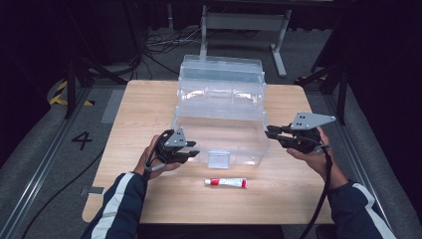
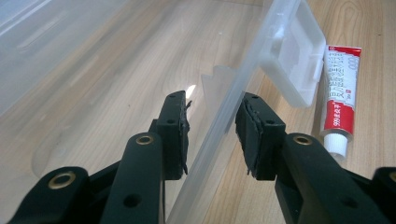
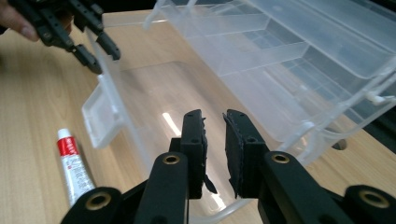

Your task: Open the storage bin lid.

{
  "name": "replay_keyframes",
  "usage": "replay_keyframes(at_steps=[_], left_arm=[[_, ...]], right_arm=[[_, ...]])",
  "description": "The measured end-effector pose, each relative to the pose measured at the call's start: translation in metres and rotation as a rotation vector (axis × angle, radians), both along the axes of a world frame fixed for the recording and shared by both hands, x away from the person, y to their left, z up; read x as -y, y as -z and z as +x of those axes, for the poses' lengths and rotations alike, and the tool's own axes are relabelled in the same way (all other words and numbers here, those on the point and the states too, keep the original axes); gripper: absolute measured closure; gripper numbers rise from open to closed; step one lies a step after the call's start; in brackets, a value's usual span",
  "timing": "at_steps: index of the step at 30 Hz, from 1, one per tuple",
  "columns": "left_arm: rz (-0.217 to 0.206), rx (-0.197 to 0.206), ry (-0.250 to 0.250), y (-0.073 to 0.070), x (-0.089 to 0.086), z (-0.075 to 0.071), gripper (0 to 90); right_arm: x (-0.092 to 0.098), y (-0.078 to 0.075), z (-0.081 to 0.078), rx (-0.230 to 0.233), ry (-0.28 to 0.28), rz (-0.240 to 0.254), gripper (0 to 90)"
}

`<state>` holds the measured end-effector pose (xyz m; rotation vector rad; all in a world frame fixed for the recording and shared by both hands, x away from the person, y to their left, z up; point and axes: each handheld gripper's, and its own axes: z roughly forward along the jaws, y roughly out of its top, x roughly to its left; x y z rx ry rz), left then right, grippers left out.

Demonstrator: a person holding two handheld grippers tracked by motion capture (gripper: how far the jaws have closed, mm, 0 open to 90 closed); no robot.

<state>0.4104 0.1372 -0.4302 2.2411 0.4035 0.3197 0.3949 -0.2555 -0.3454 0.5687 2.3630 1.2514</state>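
Box: clear tiered organiser (image 1: 221, 107) at centre frame on the counter (image 1: 139, 109), trays fanned open.
Left tongs (image 1: 190, 150): straddling the front wall, pads not pressing.
Right tongs (image 1: 269, 132): released, nothing between, at the box's right end.
Tube (image 1: 226, 182): lower centre, outside.
Left to do: likely putting the tube in.
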Motion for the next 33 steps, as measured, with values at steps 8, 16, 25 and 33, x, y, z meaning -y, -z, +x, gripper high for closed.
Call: replay_keyframes(at_steps=[8,16,25,33], left_arm=[[0.000,0.001,0.001,0.000,0.000,0.000,64.1],[0.000,0.007,-0.001,0.000,0.000,0.000,63.7],[0.000,0.007,0.000,0.000,0.000,-0.001,63.7],[0.000,0.008,0.001,0.000,0.000,0.000,63.7]], right_arm=[[-0.021,0.012,-0.013,-0.038,-0.078,-0.022,74.9],[-0.043,0.020,-0.028,-0.055,-0.164,-0.055,72.4],[-0.060,0.028,-0.039,-0.075,-0.226,-0.094,70.7],[-0.082,0.048,-0.045,-0.127,-0.292,-0.154,66.6]])
